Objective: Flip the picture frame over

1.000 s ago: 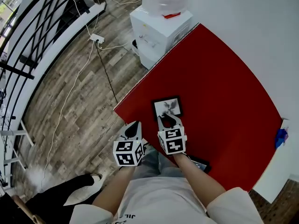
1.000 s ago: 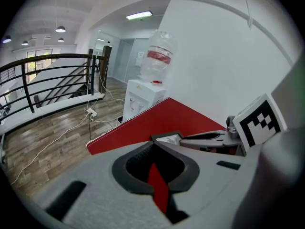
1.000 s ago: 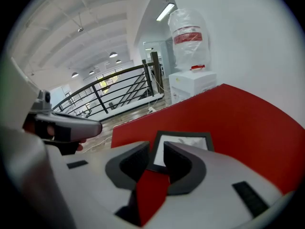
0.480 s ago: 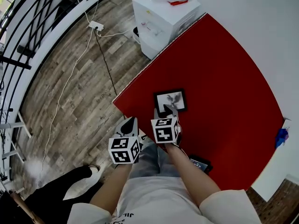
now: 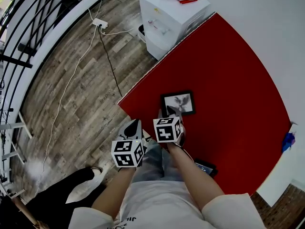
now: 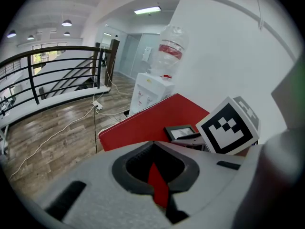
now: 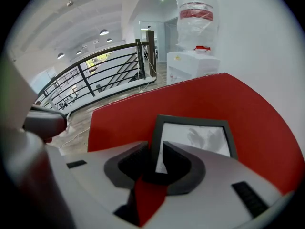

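We start with the big red flat worktop (image 5: 228, 80), and on it, close to its near left corner, the small black-rimmed rectangular picture frame (image 5: 180, 102) with its grey-and-white print facing up. So the flip is not yet done.

From the right claw (image 5: 167, 112) the frame lies straight ahead, farther in over the worktop. We judge its long sides to run across the claw's line of reach, not along it. In the right gripper view, the right claw (image 7: 155, 159) has its two dark jaws pinched on the frame's near left rim, with the thin black edge standing right between them. We can't tell whether that corner is raised off the worktop.

The left claw (image 5: 132, 127) hangs just off the worktop's left edge, above the wooden floor, and the frame lies ahead of it and to its right. The left claw (image 6: 153, 144) has its jaws drawn together on nothing. So the right hand is the nearer one, and the turn looks to be its job.
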`<state>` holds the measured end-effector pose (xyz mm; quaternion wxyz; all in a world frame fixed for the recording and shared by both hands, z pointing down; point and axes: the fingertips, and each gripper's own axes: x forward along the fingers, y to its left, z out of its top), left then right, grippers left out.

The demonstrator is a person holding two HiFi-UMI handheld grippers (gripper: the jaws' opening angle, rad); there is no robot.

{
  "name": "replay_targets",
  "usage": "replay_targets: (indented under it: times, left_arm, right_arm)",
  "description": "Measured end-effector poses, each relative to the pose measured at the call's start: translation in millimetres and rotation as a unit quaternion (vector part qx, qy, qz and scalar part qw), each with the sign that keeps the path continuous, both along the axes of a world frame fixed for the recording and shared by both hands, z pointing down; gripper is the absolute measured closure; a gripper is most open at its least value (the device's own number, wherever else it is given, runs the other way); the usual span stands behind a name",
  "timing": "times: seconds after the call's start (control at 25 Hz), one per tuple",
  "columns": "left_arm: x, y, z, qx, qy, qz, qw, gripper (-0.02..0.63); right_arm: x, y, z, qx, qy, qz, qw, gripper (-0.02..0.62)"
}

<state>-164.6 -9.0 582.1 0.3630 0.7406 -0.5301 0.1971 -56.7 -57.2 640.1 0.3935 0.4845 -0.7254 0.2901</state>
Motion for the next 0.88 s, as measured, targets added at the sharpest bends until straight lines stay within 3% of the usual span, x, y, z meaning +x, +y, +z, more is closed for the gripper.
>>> replay_targets:
  times: [0.52,0.72,0.88]
  left_arm:
    - [-0.4,-3.5,3.3,-0.002,0.000,0.009,1.0000,0.601]
    - [-0.9,-2.6,4.8,-0.003,-0.001,0.010,0.9999,0.601]
    - [3.1,-3.8,3.1,0.000,-0.001,0.011,0.9999,0.601]
  right_arm:
    - [-1.9,-2.0,-6.6,-0.007,-0.025,0.032,0.999,0.529]
    - [-3.0,-1.5,-27.1,-0.008,-0.094,0.061,0.994,0.531]
    - [-4.3,-4.4,-51.9,-0.016,-0.172,0.083,0.981,0.531]
